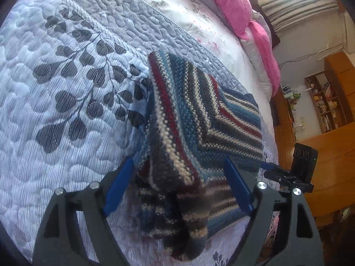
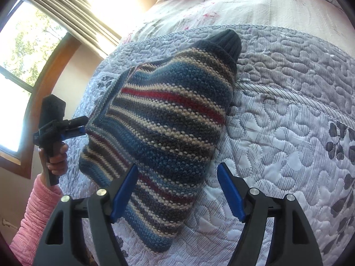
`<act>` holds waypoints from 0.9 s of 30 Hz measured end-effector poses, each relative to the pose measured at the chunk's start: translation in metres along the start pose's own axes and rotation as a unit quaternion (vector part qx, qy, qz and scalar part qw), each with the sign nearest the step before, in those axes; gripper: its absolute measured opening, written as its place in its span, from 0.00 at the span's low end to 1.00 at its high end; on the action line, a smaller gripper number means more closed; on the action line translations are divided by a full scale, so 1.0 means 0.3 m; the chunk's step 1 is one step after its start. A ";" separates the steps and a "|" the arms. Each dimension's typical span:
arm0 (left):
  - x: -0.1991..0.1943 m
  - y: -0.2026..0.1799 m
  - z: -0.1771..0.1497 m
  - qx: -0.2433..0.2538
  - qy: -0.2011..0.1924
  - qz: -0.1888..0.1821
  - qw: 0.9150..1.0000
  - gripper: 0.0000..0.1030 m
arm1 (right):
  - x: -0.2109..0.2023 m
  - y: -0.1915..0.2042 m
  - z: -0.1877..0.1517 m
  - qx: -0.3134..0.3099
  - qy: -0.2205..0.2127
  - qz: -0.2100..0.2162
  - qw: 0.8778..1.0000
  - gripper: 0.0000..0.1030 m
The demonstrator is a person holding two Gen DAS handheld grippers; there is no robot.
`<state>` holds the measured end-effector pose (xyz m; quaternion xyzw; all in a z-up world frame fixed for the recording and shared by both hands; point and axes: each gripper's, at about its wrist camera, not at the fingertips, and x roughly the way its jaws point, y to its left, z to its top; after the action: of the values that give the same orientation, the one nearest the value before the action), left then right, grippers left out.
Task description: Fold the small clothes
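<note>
Sweater (image 2: pixel 168 119): a chunky knit in blue, grey, cream and red stripes with a dark ribbed cuff, lying partly folded on the bed.
Quilt (image 1: pixel 66 115): pale stitched fabric with pebble puckering and dark leaf prints, lying under the sweater.
Left gripper (image 1: pixel 179 184): blue pads spreading wide, knit bunching between them, seemingly ungripped.
Right gripper (image 2: pixel 177 184): jaws standing wide, holding nothing, its left pad overlapping the knit.
Pillow (image 1: pixel 224 2): pink, sitting at the bed's head.
Sleeve (image 2: pixel 33 217): pink ribbed knit.
</note>
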<state>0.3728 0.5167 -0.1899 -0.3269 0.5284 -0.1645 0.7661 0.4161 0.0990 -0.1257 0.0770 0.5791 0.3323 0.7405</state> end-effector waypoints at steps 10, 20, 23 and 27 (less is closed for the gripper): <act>0.174 0.019 0.015 -0.003 0.037 -0.015 0.999 0.82 | 0.041 -0.023 0.012 0.012 0.011 0.018 1.000 0.75; 0.289 -0.071 0.015 0.030 0.086 -0.045 0.995 0.86 | 0.155 -0.077 0.054 0.046 0.017 0.066 0.997 0.86; 0.317 -0.073 0.016 0.026 0.091 -0.044 0.995 0.75 | 0.175 -0.081 0.065 0.050 0.017 0.075 0.996 0.89; 0.316 -0.068 0.012 0.019 0.091 -0.058 0.994 0.54 | 0.203 -0.076 0.083 0.061 0.016 0.091 0.994 0.88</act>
<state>0.4147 0.4464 -0.2418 -0.3261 0.5727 -0.2478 0.7101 0.4544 0.1236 -0.1783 0.1695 0.6005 0.3631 0.6920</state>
